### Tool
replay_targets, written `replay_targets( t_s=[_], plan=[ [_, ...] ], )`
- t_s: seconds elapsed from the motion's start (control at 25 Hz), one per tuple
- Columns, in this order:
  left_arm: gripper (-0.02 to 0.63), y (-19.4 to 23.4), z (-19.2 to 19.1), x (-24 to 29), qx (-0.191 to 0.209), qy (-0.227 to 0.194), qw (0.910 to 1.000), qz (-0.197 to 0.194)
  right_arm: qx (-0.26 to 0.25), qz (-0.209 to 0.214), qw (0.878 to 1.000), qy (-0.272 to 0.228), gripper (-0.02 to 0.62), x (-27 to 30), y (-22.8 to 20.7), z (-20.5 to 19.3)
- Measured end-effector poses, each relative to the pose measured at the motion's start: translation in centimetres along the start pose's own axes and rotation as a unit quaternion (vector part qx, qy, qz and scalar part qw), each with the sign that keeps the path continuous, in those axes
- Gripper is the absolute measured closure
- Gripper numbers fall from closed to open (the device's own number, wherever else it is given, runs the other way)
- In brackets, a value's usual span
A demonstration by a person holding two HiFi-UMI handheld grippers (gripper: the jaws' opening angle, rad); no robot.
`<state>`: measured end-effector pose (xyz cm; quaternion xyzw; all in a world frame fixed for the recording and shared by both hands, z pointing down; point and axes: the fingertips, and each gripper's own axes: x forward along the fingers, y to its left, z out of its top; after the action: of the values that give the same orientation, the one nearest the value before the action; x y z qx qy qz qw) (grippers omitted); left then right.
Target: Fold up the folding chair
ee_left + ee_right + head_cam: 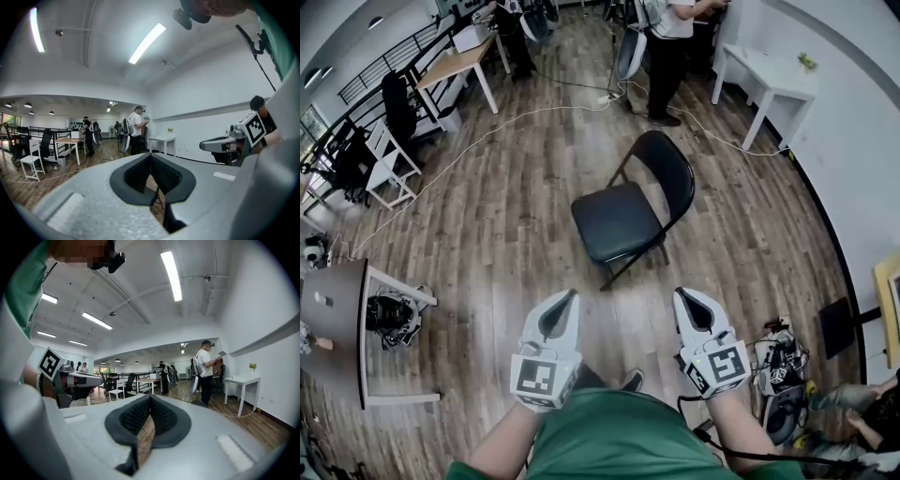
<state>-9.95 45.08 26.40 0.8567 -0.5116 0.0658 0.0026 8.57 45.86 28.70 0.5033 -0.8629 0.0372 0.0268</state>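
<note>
A black folding chair (630,214) stands unfolded on the wooden floor in the head view, its seat toward me and its backrest at the far right. My left gripper (565,296) and right gripper (682,294) are held side by side near my body, well short of the chair. Both are shut with nothing between the jaws. In the left gripper view the jaws (150,154) meet, and a chair leg (156,197) shows through the gap below them. The right gripper's jaws (150,398) meet in its own view; only floor shows behind them.
A white table (765,79) stands against the right wall. A person (667,56) stands beyond the chair, with cables (525,114) across the floor. A dark desk (336,314) is at the left, bags (780,364) and a seated person (862,398) at the right.
</note>
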Motion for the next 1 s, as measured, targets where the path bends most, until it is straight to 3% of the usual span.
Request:
replay_targets(
  t_s=[0.36,0.64,0.92,1.0],
  plan=[
    [0.595,0.8,-1.5,5.1,-0.016,0.018,0.9995,-0.019,0.009,-0.021,0.999,0.024,0.592,2.3,-4.8,-1.4],
    [0.595,5.1,-2.0,13.1,-0.04,0.008,0.9985,-0.037,-0.03,-0.058,0.997,0.027,0.592,8.1,-9.3,0.4],
    [0.595,10.0,-1.8,21.0,-0.044,0.001,0.9974,-0.057,-0.099,-0.022,0.994,0.04,0.592,15.4,-10.9,2.1],
    [0.595,11.3,-1.9,22.6,-0.048,0.001,0.9968,-0.064,-0.126,-0.032,0.991,0.037,0.592,17.2,-11.7,2.4]
  ],
)
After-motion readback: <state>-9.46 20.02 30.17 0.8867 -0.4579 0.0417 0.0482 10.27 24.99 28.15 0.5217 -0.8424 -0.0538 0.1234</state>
